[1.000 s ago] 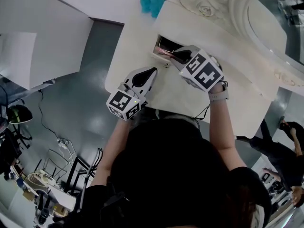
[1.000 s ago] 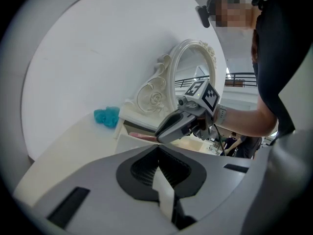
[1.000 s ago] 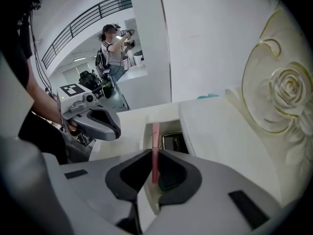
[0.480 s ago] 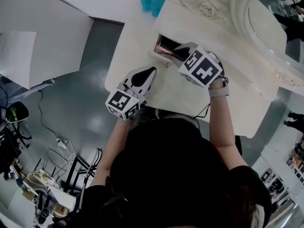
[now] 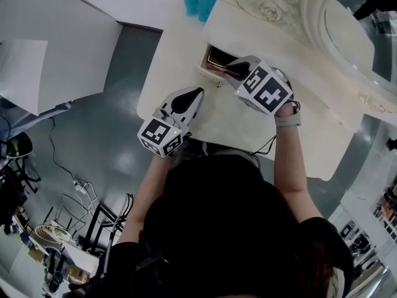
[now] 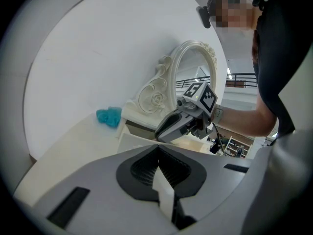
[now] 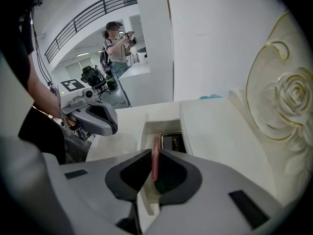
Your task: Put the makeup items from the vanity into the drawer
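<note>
Over the drawer (image 7: 148,129), right gripper (image 7: 155,156) pinches a pink stick (image 7: 155,143); left gripper (image 6: 159,166) closed; compact (image 7: 173,142)'s lettering unreadable.

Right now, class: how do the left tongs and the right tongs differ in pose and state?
The right tongs tilt steeply down over the open drawer; the left tongs lie near level over the vanity top. The right tongs are shut on a thin pink stick; the left tongs are shut and empty. Both carry a marker cube.
</note>
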`<state>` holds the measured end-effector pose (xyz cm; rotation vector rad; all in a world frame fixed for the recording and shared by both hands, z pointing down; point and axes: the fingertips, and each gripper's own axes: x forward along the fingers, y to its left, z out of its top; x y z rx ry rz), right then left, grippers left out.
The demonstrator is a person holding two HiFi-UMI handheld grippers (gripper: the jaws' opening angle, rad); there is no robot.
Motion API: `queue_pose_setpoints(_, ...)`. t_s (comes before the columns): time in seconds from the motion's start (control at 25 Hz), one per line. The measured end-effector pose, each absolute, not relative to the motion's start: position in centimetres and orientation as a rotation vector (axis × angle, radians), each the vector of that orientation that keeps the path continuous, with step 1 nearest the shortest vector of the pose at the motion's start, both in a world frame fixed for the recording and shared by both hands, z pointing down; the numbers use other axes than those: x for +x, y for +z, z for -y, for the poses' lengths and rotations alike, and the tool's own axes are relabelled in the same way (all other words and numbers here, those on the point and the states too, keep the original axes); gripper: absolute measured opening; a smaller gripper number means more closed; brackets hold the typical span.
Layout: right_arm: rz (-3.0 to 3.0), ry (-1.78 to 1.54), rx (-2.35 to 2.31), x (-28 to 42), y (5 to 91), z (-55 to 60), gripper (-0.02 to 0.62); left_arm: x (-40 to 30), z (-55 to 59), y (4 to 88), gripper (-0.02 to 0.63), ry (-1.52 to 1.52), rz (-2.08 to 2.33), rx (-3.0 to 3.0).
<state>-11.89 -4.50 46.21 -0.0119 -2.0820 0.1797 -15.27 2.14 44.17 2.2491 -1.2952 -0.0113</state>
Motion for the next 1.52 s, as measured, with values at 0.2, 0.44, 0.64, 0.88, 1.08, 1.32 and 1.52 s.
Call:
queue_pose_setpoints(0.2, 2.112, 0.238, -0.032, -11.9, 45.7, 4.1, 0.055, -15.3, -2.2, 44.1, 0.012, -0.004, 1.295, 2.253)
queue_pose_setpoints(0.44, 2.198, 0.282, 0.020, -11.6, 44.2, 4.6, 0.054, -15.0, -2.1, 43.9, 0.012, -0.004, 1.282, 2.267)
queue_pose_setpoints(0.64, 2.350, 0.394, 0.059, -11.3, 42.3, 3.8, 0.046, -14.7, -1.7, 43.5, 0.012, 0.005, 1.267, 2.299)
queue_pose_setpoints(0.88, 2.415, 0.505, 0.200, -9.0, 42.2, 2.4, 0.021, -14.7, -0.7, 42.6, 0.012, 0.015, 1.242, 2.347)
queue_pose_setpoints(1.08, 2.416, 0.567, 0.331, -6.9, 42.3, 1.5, 0.021, -14.7, 0.0, 42.1, 0.012, 0.038, 1.185, 2.400)
queue_pose_setpoints(1.32, 2.394, 0.582, 0.493, -6.0, 42.1, 0.5, 0.021, -13.8, 0.2, 41.8, 0.012, 0.081, 1.017, 2.492)
queue_pose_setpoints(1.52, 2.386, 0.586, 0.604, -6.4, 41.6, -0.3, 0.021, -13.7, 0.2, 42.0, 0.012, 0.115, 0.895, 2.536)
